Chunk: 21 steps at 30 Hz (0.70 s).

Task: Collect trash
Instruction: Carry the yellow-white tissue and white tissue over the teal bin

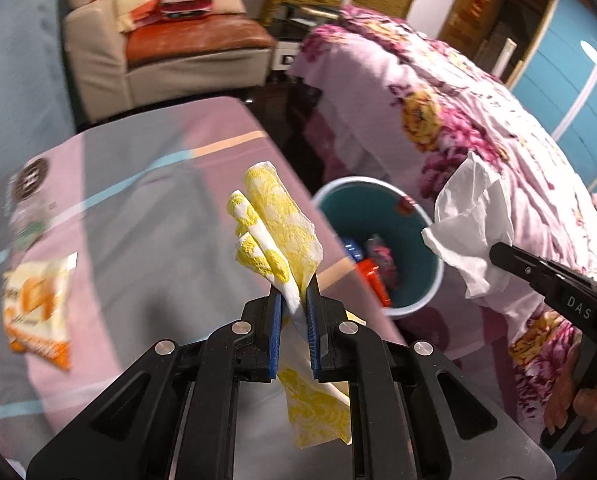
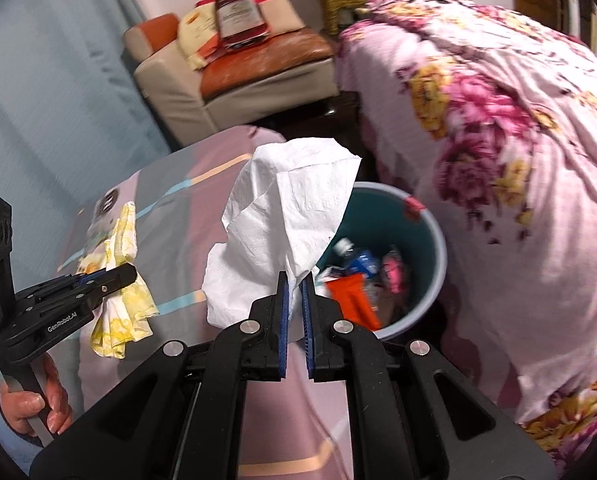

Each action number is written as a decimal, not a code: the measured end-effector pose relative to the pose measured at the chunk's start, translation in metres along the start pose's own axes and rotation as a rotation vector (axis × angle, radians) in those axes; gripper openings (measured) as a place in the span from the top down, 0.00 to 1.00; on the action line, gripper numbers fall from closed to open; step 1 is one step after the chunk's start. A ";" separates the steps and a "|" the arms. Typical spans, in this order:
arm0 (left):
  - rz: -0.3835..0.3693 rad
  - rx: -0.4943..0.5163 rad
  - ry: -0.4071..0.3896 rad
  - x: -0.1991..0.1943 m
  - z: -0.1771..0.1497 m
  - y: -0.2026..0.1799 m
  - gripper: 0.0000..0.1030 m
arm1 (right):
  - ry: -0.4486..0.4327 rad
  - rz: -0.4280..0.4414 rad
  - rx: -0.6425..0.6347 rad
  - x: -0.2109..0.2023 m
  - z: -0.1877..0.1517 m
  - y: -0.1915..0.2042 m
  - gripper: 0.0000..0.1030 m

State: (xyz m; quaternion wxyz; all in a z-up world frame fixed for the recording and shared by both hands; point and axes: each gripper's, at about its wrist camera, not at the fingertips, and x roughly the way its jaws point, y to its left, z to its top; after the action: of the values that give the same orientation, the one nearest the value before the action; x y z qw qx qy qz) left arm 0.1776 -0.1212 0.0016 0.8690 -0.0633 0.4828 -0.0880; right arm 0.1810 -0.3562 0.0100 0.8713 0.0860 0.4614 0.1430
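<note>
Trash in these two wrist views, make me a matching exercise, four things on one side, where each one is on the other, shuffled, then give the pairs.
Things:
1. yellow patterned napkin
2. white tissue
3. orange snack wrapper
4. orange box

Places:
A. lying flat on the pink and grey cover
B. inside the teal bin
C. pinched in the left gripper
D. pinched in the right gripper

Pairs: 1-C, 2-D, 3-A, 4-B
</note>
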 end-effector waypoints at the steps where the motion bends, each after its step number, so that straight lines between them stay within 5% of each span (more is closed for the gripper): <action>1: -0.009 0.006 0.004 0.005 0.004 -0.005 0.88 | -0.005 -0.007 0.009 -0.001 0.001 -0.006 0.94; 19: -0.109 0.098 0.087 0.095 0.045 -0.065 0.87 | -0.016 -0.099 0.092 0.007 0.019 -0.057 0.94; 21: -0.109 0.097 0.095 0.101 0.048 -0.066 0.79 | -0.012 -0.104 0.097 0.009 0.021 -0.060 0.94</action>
State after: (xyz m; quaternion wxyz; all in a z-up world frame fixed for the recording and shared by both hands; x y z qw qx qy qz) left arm 0.2646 -0.2059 -0.0441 0.8412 -0.0430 0.5144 -0.1613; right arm 0.2134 -0.4097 -0.0026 0.8752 0.1051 0.4662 0.0745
